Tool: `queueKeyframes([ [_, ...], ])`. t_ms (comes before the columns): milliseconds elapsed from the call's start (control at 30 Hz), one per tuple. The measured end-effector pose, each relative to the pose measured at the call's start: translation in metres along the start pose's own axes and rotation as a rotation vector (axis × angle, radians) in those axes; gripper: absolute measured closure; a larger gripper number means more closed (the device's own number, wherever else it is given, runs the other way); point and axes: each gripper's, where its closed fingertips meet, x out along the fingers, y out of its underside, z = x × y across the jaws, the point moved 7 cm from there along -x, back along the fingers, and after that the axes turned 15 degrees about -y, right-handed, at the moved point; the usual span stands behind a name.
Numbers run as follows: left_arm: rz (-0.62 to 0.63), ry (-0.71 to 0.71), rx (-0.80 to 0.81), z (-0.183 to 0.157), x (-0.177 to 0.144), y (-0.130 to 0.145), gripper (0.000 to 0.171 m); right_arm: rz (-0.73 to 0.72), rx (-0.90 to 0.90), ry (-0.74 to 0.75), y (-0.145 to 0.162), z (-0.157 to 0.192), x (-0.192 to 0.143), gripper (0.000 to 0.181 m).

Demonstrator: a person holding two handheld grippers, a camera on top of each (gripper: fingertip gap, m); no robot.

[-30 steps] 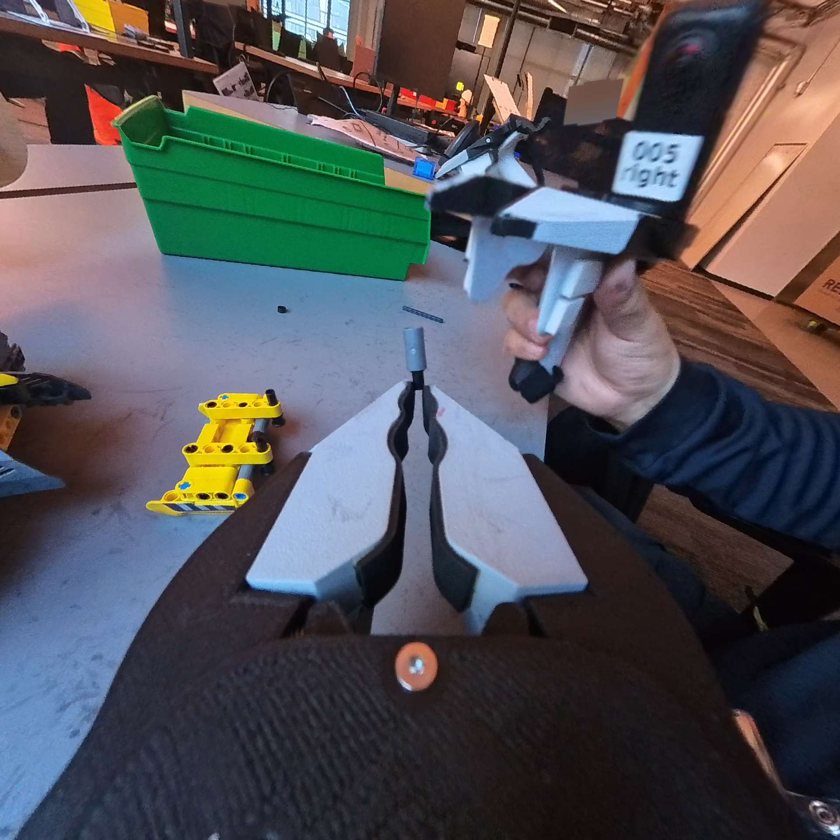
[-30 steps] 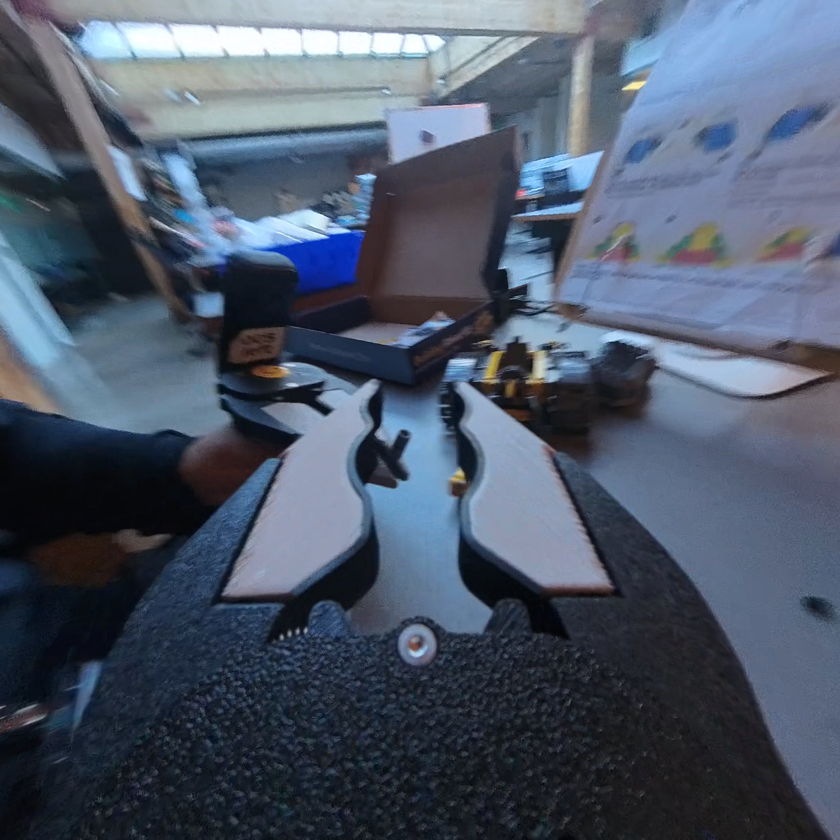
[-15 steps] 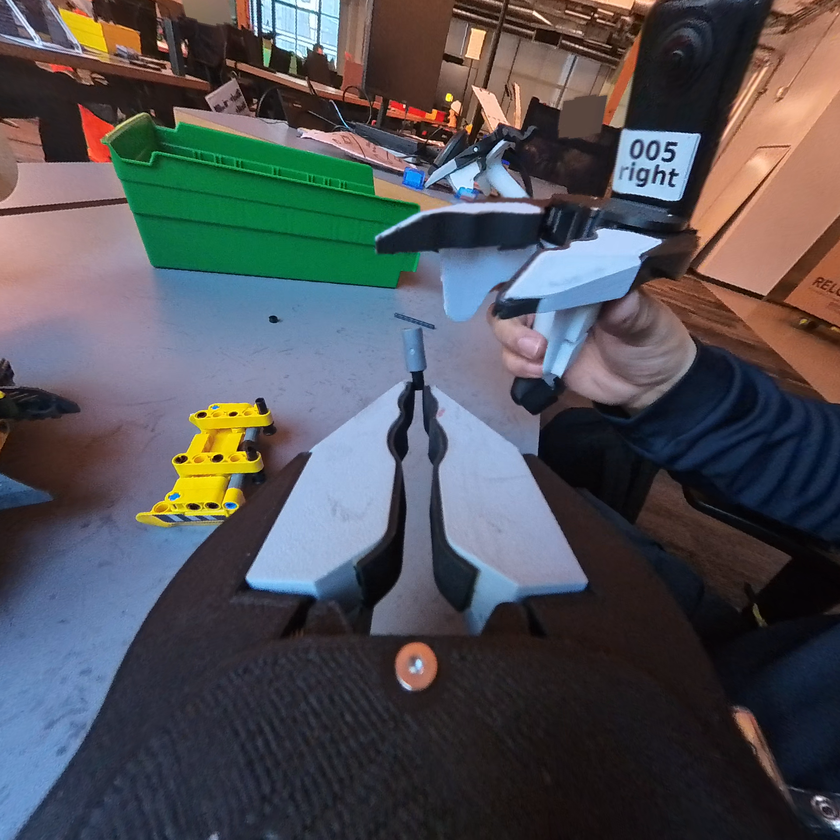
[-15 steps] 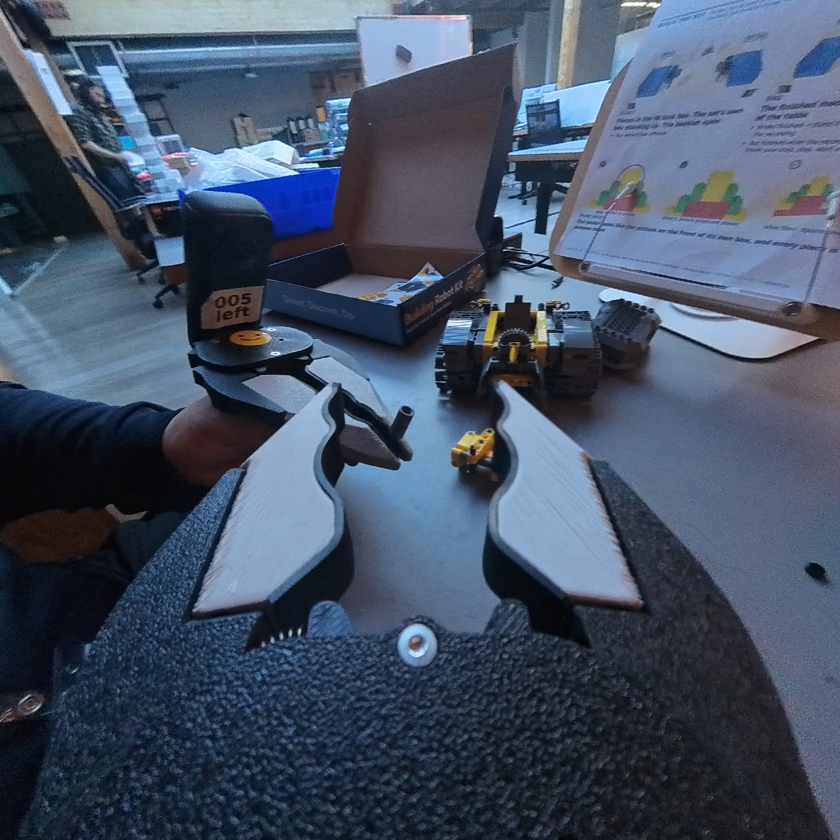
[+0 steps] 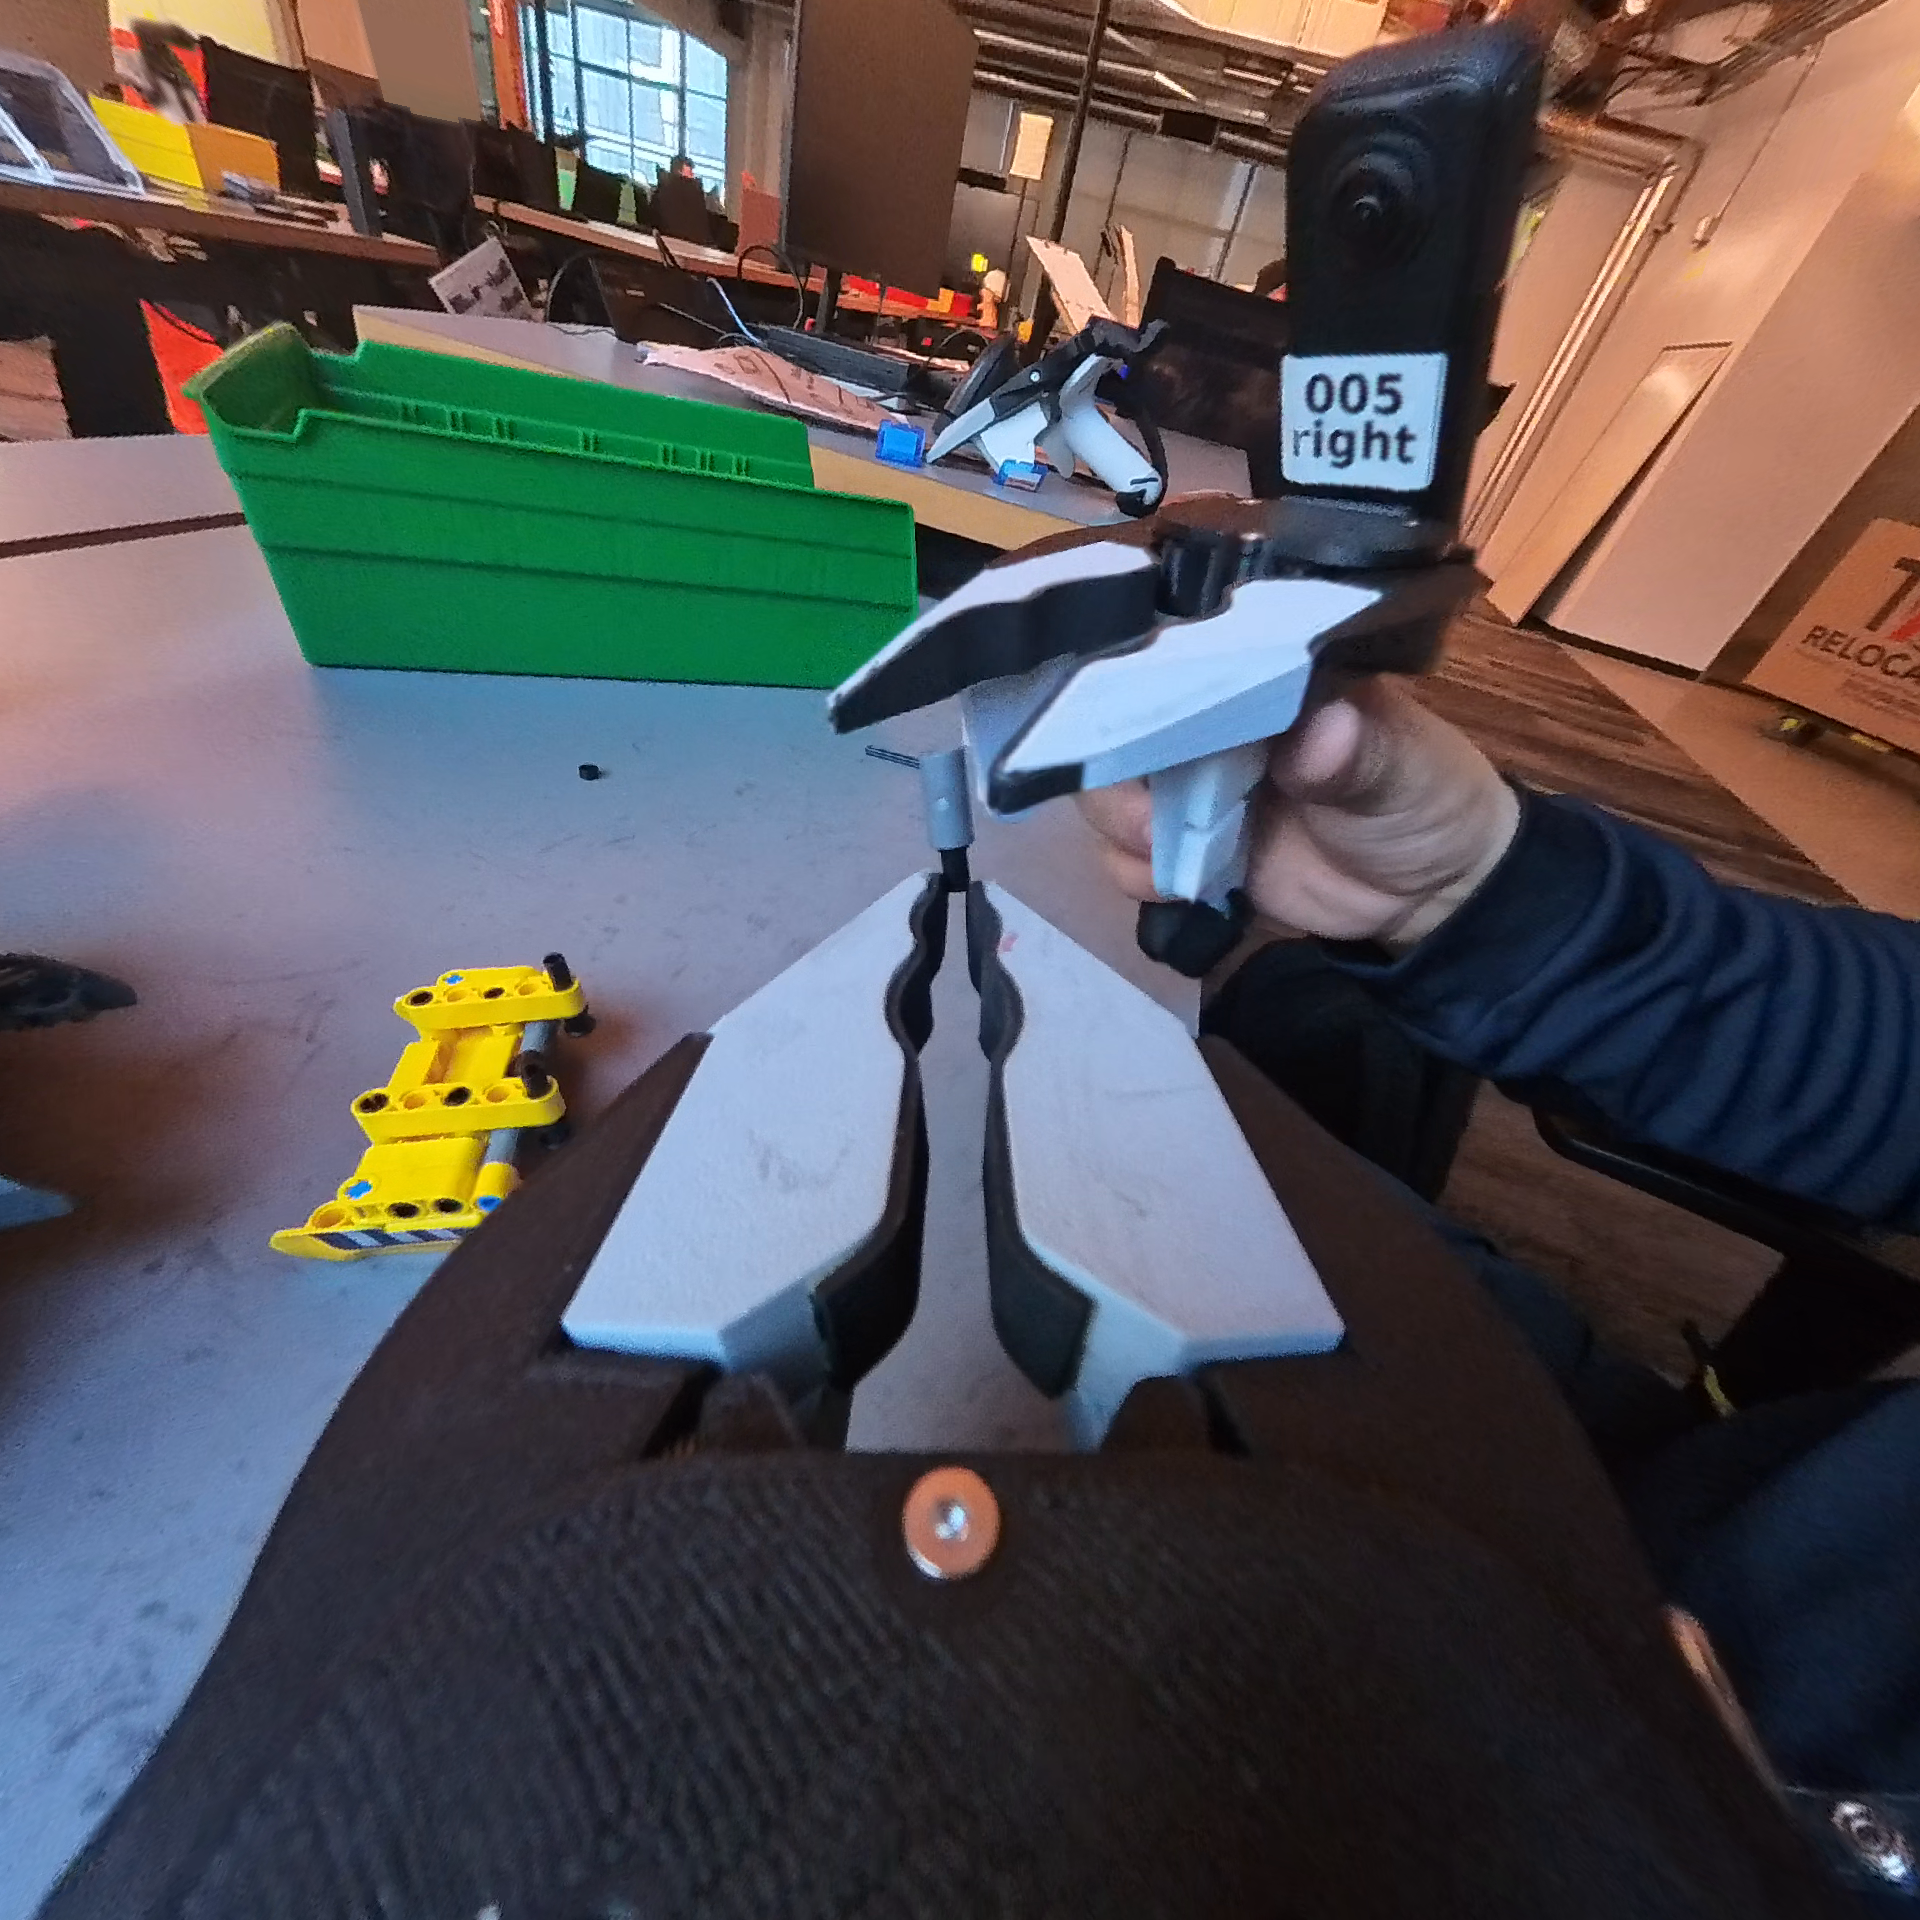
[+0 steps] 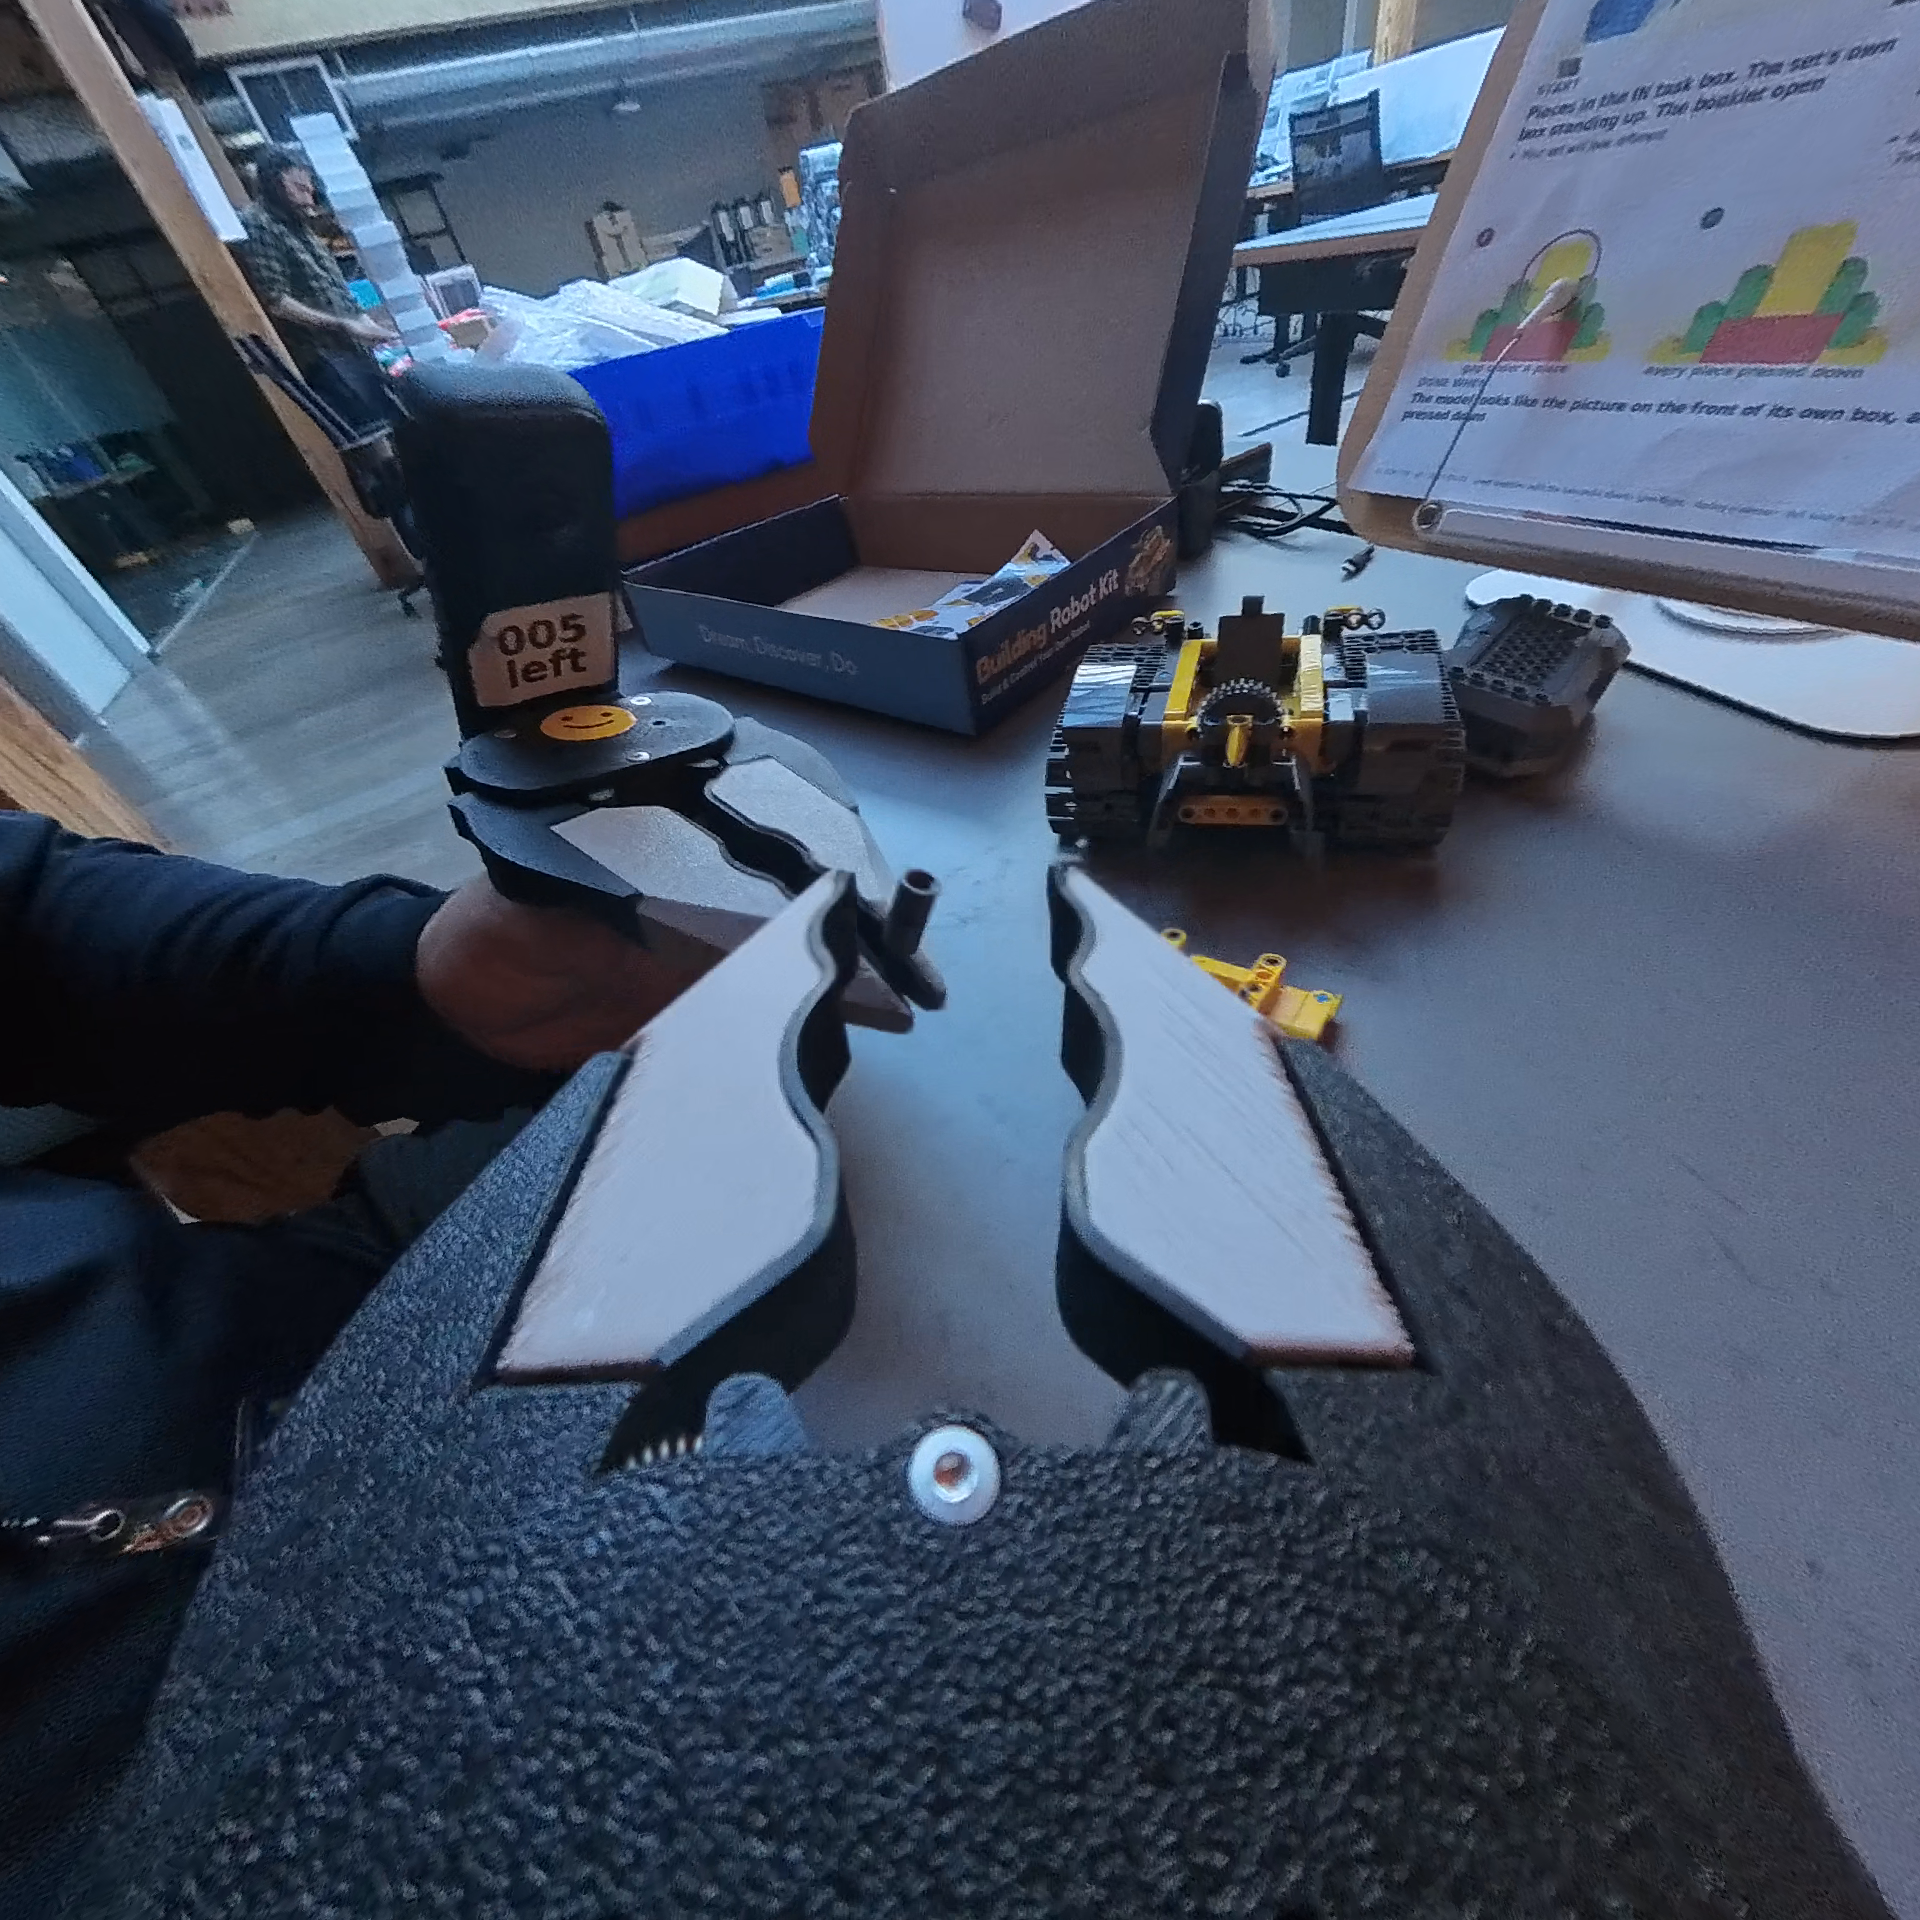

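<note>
My left gripper (image 5: 951, 891) is shut on a short black axle that carries a grey sleeve (image 5: 945, 805), held upright above the grey table (image 5: 312, 831). My right gripper (image 5: 914, 753), held in a hand, is open, with its fingers on either side of the top of the sleeve. In the right wrist view my right gripper (image 6: 951, 883) is open and empty. The left gripper (image 6: 914, 997) and the sleeve (image 6: 912, 914) sit just behind its left finger (image 6: 727, 1122). A yellow beam assembly (image 5: 457, 1101) lies on the table to the left and also shows in the right wrist view (image 6: 1262, 987).
A green bin (image 5: 561, 551) stands at the back left. A black and yellow tracked model (image 6: 1257, 748), a dark grey block (image 6: 1538, 665), an open cardboard box (image 6: 987, 416) and an instruction sheet on a stand (image 6: 1662, 260) are beyond. A small black bit (image 5: 589, 772) lies loose. The tips of both grippers are at nearly the same place.
The right gripper has come down and closer to the grey sleeve. Its jaws opened wide half a second ago and are narrower now. The left gripper still holds the axle, hardly moved.
</note>
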Motion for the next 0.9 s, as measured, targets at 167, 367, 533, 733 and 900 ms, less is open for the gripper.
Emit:
queueKeyframes([
  [167,-0.018,-0.003,0.002,0.001,-0.003,-0.007,0.171,-0.027,0.024,-0.034,-0.007,-0.001,-0.013,0.152],
  [367,-0.010,0.006,0.014,-0.003,-0.002,-0.005,0.170,-0.050,0.074,-0.102,-0.004,0.000,-0.011,0.155],
  [533,-0.006,0.006,0.028,-0.004,-0.002,-0.004,0.170,-0.037,0.105,-0.142,0.003,0.001,-0.003,0.161],
  [733,-0.004,-0.005,0.042,-0.005,-0.002,-0.003,0.170,-0.045,0.102,-0.166,0.007,0.004,0.003,0.176],
  [900,-0.004,-0.001,0.007,-0.003,-0.001,-0.004,0.155,-0.072,0.172,-0.177,0.012,-0.001,0.004,0.176],
])
